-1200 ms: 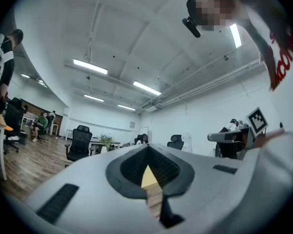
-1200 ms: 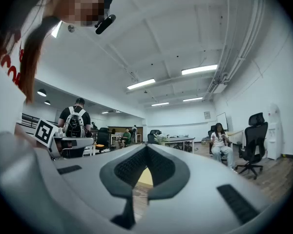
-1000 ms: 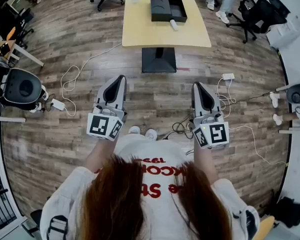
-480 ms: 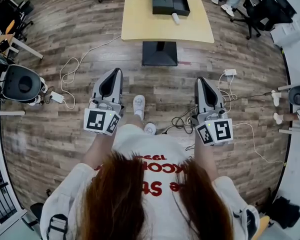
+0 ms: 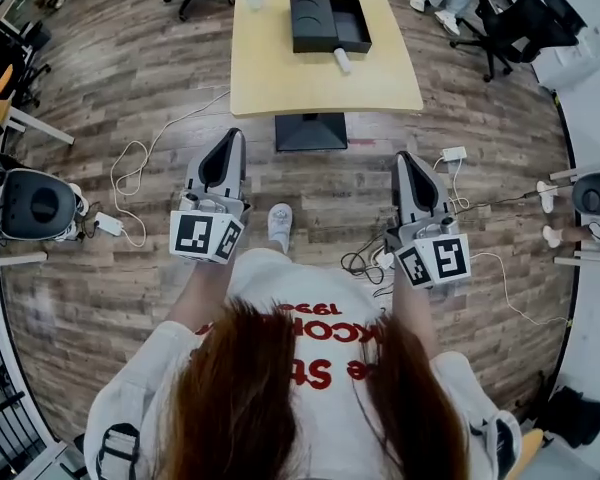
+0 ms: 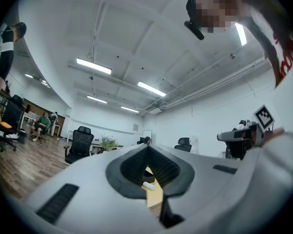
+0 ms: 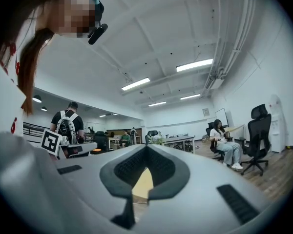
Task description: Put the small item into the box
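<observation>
Seen from above, a person stands on a wooden floor (image 5: 130, 88) with a claw held in each hand. The left claw (image 5: 237, 136) and the right claw (image 5: 404, 158) both point forward, well apart from each other and well short of a pale wooden desk (image 5: 280, 83) ahead. An open black box (image 5: 325, 20) sits on the desk. The small item (image 5: 342, 61), a short white cylinder, lies on the desk top just beside the near edge of the box, outside it. In the left gripper view, the left claw's jaws are closed together with nothing between them, and the small item shows far off through the gap below the tips. In the right gripper view, the right claw's jaws are likewise pressed together and empty. White cables (image 5: 145, 158) trail across the floor near the desk's dark base (image 5: 312, 131)
</observation>
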`<action>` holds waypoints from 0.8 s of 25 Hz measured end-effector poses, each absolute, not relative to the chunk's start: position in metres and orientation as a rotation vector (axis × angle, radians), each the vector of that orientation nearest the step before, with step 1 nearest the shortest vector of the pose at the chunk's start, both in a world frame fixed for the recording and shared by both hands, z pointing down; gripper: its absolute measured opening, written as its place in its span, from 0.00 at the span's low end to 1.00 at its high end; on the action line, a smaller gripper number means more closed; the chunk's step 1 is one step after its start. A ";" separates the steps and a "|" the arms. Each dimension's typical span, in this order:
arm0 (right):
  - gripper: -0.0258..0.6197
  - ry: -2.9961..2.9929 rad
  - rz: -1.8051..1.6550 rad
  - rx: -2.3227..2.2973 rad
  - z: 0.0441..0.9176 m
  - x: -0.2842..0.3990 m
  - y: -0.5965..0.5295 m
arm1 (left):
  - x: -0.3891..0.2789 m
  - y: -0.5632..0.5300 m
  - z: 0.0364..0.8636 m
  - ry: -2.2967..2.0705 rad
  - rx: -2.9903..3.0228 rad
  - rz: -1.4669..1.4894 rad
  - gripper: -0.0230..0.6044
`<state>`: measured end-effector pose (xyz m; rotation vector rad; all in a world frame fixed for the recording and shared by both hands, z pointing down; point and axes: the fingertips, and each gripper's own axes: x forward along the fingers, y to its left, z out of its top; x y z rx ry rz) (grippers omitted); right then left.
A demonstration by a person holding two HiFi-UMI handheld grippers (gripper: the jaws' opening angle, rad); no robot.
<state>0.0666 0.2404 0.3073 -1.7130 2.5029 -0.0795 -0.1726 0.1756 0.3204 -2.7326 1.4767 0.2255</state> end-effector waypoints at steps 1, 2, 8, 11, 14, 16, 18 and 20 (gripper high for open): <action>0.05 2.501 -0.073 -1.720 0.305 0.068 0.230 | -0.170 0.163 0.319 1.467 -2.738 0.232 0.05; 0.05 2.497 -0.068 -1.728 0.303 0.069 0.219 | -0.168 0.151 0.318 1.457 -2.744 0.237 0.05; 0.05 2.449 -0.081 -1.751 0.297 0.073 0.162 | -0.159 0.086 0.312 1.400 -2.772 0.248 0.05; 0.05 2.445 -0.091 -1.751 0.297 0.067 0.137 | -0.160 0.058 0.313 1.380 -2.787 0.251 0.05; 0.05 2.434 -0.095 -1.763 0.297 0.065 0.115 | -0.159 0.036 0.312 1.348 -2.801 0.250 0.05; 0.05 2.424 -0.102 -1.776 0.299 0.066 0.104 | -0.159 0.024 0.312 1.331 -2.811 0.245 0.05; 0.05 2.422 -0.116 -1.788 0.302 0.067 0.096 | -0.160 0.014 0.314 1.328 -2.820 0.241 0.05; 0.05 2.423 -0.134 -1.802 0.305 0.069 0.093 | -0.161 0.009 0.316 1.331 -2.828 0.234 0.05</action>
